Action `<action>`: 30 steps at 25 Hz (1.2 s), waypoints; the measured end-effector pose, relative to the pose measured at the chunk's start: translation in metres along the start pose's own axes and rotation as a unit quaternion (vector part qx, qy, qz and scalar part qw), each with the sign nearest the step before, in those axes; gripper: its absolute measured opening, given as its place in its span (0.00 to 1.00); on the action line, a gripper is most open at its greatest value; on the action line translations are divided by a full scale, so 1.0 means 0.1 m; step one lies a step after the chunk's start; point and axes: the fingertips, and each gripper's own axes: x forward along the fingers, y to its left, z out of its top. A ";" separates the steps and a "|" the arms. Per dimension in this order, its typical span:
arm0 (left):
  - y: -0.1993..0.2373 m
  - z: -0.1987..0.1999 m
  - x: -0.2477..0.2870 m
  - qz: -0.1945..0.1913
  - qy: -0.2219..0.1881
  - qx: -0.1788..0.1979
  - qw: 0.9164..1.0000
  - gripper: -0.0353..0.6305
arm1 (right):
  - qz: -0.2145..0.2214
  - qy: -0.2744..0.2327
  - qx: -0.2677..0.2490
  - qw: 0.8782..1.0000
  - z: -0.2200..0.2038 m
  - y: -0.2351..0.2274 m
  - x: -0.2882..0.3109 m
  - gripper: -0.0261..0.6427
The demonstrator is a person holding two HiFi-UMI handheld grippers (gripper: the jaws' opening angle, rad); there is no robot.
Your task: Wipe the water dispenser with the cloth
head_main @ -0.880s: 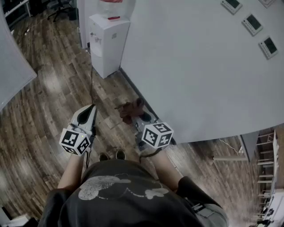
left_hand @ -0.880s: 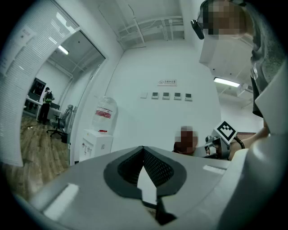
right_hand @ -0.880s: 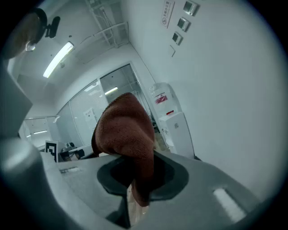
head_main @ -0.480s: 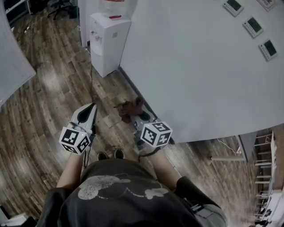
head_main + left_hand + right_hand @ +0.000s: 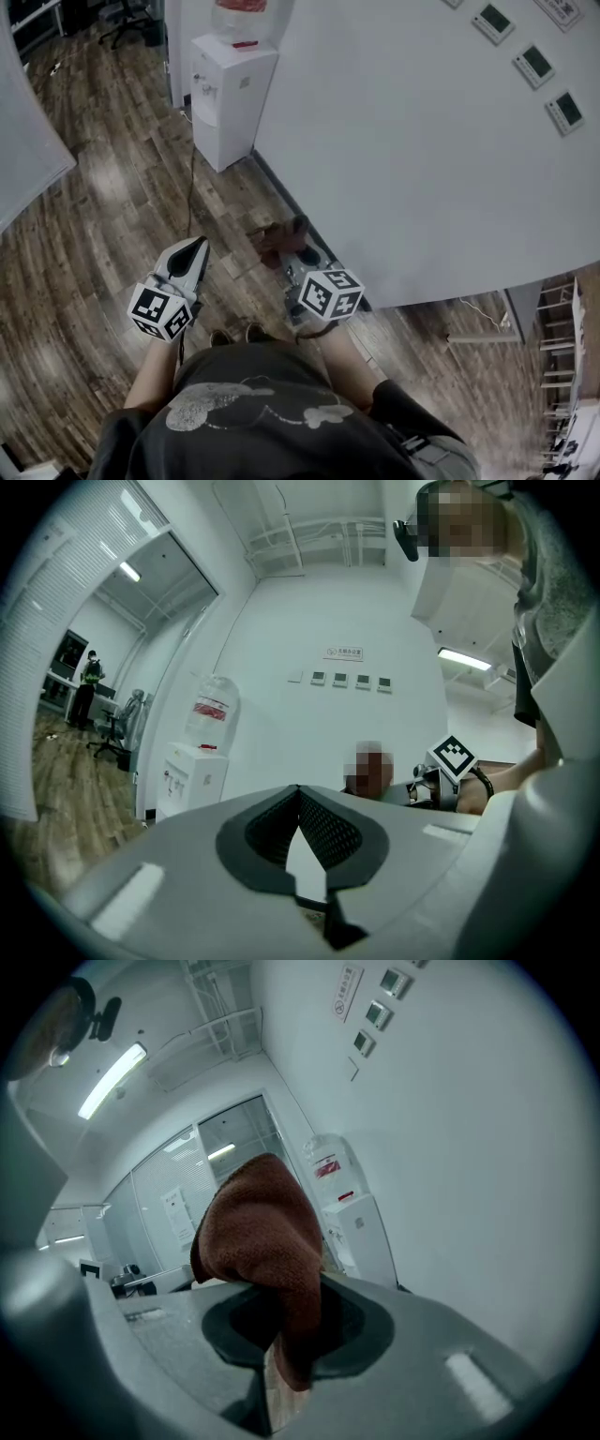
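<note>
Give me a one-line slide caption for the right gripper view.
Right gripper clamped on a brown cloth, with the white water dispenser ahead against the wall.

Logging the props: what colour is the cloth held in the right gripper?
Reddish brown; the cloth shows best in the right gripper view.

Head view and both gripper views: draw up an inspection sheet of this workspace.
Surface: wood-plank floor.
Job's things: white water dispenser against the wall, well ahead; brown cloth not touching it.
Clutter: nothing seen.
Grippers: left hand-held gripper shut, empty; right hand-held gripper shut on the cloth.
Cables: dark cable runs along the floor from near the dispenser toward the person.
Surroundings: white wall with small panels; office chair far back.
</note>
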 end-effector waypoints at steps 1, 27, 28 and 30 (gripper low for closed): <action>0.03 0.00 -0.03 0.001 -0.002 -0.002 1.000 0.06 | -0.003 0.001 0.001 1.000 -0.02 0.01 0.01 0.12; 1.32 0.24 1.52 0.059 0.003 -0.005 0.998 0.06 | 0.020 0.026 0.024 0.999 0.82 -1.28 1.83 0.12; 1.37 0.29 1.63 0.061 0.001 0.000 0.998 0.06 | 0.025 0.028 0.022 0.999 0.90 -1.34 1.91 0.12; 1.48 0.35 1.82 0.071 0.004 0.007 0.997 0.06 | 0.033 0.033 0.018 0.999 1.00 -1.45 2.07 0.12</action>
